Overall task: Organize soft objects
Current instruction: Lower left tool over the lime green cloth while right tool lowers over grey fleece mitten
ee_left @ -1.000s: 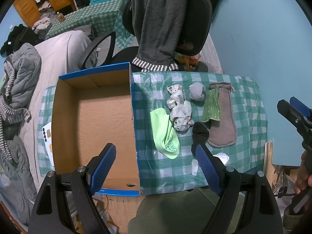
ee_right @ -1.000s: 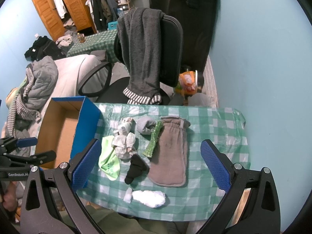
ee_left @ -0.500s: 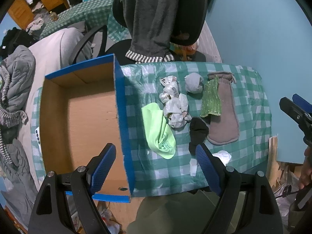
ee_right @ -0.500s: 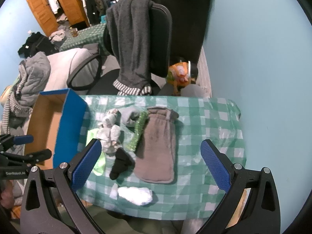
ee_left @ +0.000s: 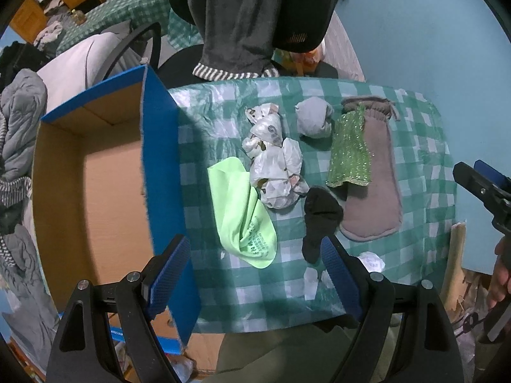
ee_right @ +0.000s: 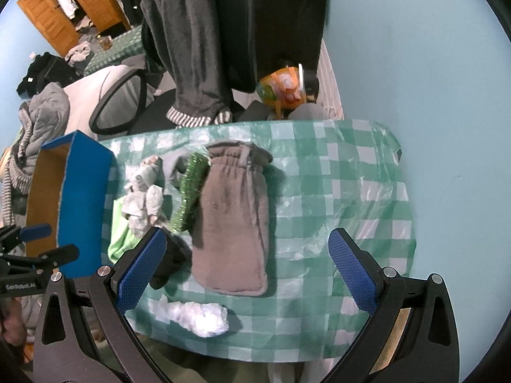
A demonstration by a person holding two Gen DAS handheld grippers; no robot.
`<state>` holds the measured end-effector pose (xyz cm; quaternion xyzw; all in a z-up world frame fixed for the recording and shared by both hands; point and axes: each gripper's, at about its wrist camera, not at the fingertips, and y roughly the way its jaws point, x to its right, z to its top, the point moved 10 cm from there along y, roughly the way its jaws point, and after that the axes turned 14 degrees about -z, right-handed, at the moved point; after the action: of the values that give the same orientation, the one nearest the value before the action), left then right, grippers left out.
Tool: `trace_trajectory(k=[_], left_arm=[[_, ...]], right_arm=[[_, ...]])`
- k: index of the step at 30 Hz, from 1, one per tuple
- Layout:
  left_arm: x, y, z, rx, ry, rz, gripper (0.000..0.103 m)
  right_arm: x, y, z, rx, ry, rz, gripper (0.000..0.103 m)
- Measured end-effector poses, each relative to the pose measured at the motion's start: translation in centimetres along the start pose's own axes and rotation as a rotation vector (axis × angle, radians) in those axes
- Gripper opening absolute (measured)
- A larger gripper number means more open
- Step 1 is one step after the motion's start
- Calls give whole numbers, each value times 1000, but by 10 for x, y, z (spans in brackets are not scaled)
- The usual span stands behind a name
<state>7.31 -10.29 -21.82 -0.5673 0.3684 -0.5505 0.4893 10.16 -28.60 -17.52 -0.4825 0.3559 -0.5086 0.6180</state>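
Observation:
Soft items lie on a green checked table: a lime green cloth, a crumpled white plastic bag, a grey balled sock, a glittery green piece, a brown pouch, a black sock and a white wad. An open blue cardboard box stands at the table's left. My left gripper is open and empty above the lime cloth and black sock. My right gripper is open and empty above the brown pouch.
An office chair with a dark grey garment draped on it stands behind the table. A blue wall bounds the right side. Piled clothes lie left of the box. An orange bag sits behind the table.
Both grippers have moved forward and lower toward the table, so the items look larger. The view has shifted left to right across the box. Both stay open.

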Motion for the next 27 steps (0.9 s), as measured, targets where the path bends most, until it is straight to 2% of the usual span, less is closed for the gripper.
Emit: trace_trajectory(k=[12,27], left_arm=[[-11,45,-4,-43,-59,26,85],[-44,60,-7,-53,-140,56,85]], right_arm=[[8,54,-7,-66,-23,4,101],[3,82,-8,-117,-44,62,101]])
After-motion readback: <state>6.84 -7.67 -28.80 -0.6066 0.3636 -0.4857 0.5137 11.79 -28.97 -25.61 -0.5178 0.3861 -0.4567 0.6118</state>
